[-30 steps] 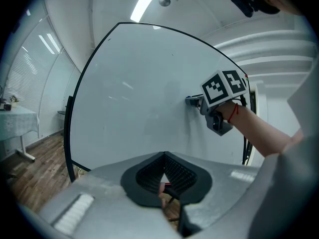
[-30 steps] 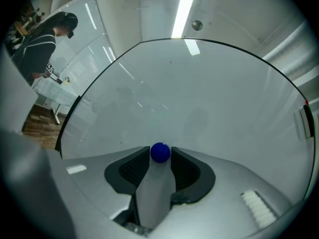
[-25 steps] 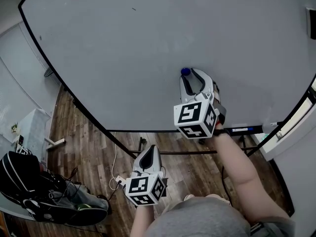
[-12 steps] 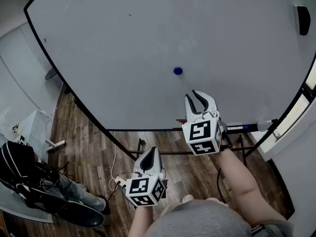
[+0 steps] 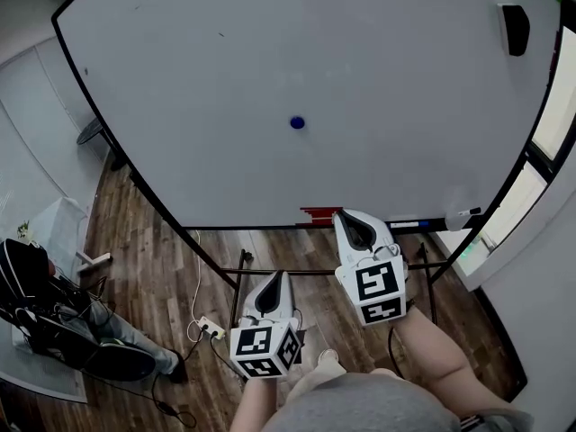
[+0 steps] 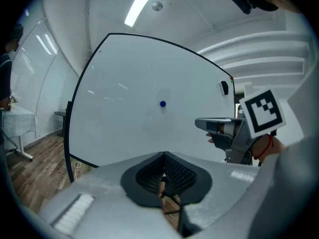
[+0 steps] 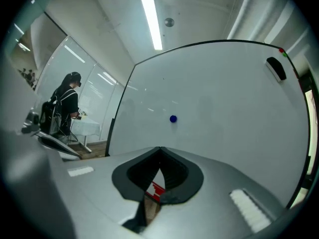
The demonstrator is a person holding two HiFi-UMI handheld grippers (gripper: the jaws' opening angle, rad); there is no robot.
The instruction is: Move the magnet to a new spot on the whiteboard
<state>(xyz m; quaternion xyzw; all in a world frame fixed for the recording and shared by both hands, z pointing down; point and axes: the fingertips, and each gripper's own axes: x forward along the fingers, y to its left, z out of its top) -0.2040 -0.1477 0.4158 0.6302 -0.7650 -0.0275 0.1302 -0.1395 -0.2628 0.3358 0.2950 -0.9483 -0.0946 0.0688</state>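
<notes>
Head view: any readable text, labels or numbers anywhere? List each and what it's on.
No readable text anywhere.
White whiteboard: blank, bears only a round blue magnet.
Black-and-white marker cubes, left and right: coded squares, no characters.
Blue pen on the board's tray: any print too small to read.

magnet [image 5: 297, 122]: dark blue. whiteboard [image 5: 270, 52]: pale grey-white, thin black frame. eraser [image 5: 514, 29]: black. floor [image 5: 162, 268]: brown wood planks. left tool [image 5: 276, 275], right tool [image 5: 345, 216]: light grey shells, black ribbed pads, black-and-white square-marker cubes. tray strip [image 5: 319, 214]: red.
</notes>
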